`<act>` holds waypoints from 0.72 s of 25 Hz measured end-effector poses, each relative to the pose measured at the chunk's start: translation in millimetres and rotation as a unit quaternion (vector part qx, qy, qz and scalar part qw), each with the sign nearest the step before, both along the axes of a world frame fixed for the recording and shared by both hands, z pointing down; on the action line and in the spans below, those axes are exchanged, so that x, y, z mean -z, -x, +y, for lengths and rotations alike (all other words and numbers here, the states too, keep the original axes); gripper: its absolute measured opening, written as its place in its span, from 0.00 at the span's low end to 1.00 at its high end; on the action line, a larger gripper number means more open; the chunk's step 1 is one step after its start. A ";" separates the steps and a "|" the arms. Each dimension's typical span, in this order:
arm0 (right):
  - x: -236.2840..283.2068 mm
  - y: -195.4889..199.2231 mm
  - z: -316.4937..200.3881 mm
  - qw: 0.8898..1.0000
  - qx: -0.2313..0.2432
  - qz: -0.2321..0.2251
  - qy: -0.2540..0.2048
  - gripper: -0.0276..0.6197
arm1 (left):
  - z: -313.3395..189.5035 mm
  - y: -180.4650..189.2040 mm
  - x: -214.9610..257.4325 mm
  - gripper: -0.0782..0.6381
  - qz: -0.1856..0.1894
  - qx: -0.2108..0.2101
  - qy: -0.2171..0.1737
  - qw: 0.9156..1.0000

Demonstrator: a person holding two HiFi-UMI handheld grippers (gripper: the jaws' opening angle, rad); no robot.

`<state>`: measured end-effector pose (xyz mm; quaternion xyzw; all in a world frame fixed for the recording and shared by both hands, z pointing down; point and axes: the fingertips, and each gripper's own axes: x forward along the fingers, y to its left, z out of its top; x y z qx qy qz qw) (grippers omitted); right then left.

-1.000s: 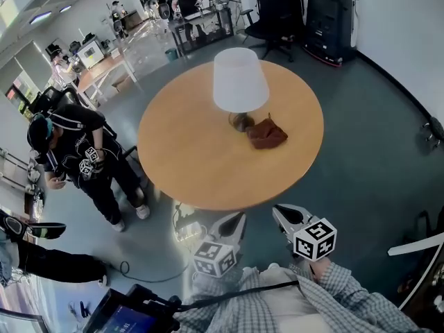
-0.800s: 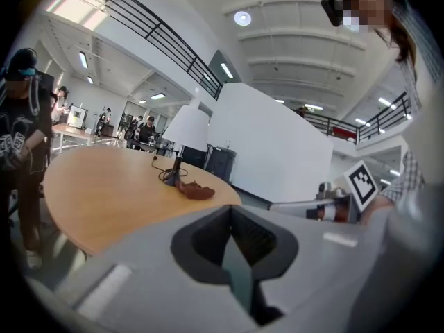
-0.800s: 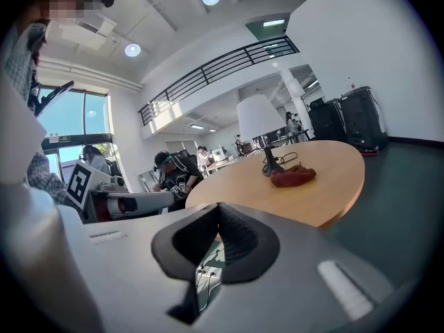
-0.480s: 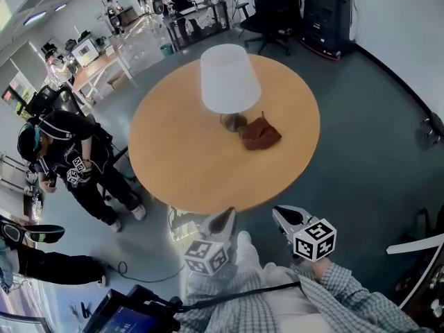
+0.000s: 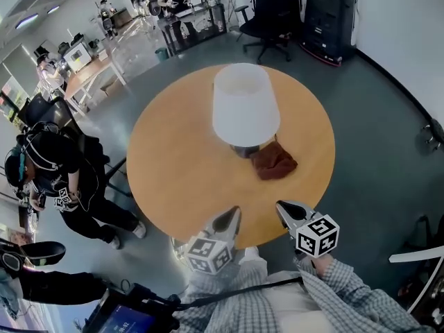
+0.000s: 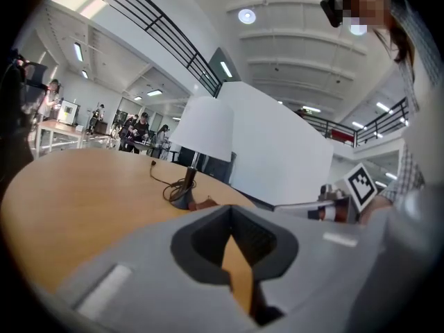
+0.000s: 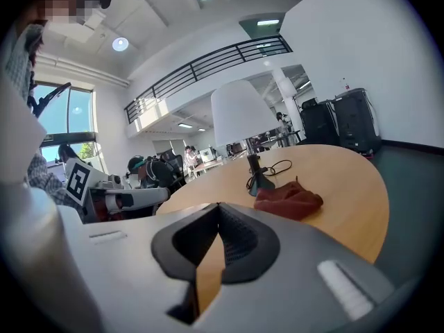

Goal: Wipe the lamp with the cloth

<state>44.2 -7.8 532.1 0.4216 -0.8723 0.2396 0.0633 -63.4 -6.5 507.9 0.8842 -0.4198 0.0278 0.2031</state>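
A table lamp with a white shade [image 5: 245, 105] stands near the middle of the round wooden table [image 5: 173, 165]; its dark base and coiled cord show in the right gripper view [image 7: 260, 181]. A crumpled rust-red cloth [image 5: 273, 162] lies just right of the base [image 7: 288, 200]. My left gripper [image 5: 230, 220] and right gripper [image 5: 286, 210] hover at the table's near edge, both shut and empty, well short of the cloth. In the left gripper view the lamp [image 6: 203, 129] is ahead, with the right gripper's marker cube [image 6: 361, 184] at right.
A person in black [image 5: 52, 175] stands left of the table. Desks and several people fill the far room [image 5: 166, 5]. An office chair [image 5: 267, 12] and a black cabinet [image 5: 329, 19] stand behind the table. A screen [image 5: 128, 318] sits at the lower left.
The table, lamp and cloth have come closer and larger in the head view; both grippers now reach the table's near edge. The person in black has shifted further left.
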 end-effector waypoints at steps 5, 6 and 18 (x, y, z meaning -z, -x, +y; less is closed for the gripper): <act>2.1 14.1 -43.9 1.000 -0.014 0.010 -0.005 0.05 | -43.2 4.4 -4.3 0.11 0.016 -0.026 0.004 1.000; 2.3 14.0 -49.9 1.000 -0.018 0.012 -0.004 0.05 | -50.8 3.9 -5.0 0.11 0.020 -0.029 0.006 0.999; -7.9 -7.1 -89.4 0.999 -0.012 0.037 0.025 0.05 | -125.6 -15.1 19.8 0.11 0.219 -0.075 0.016 0.973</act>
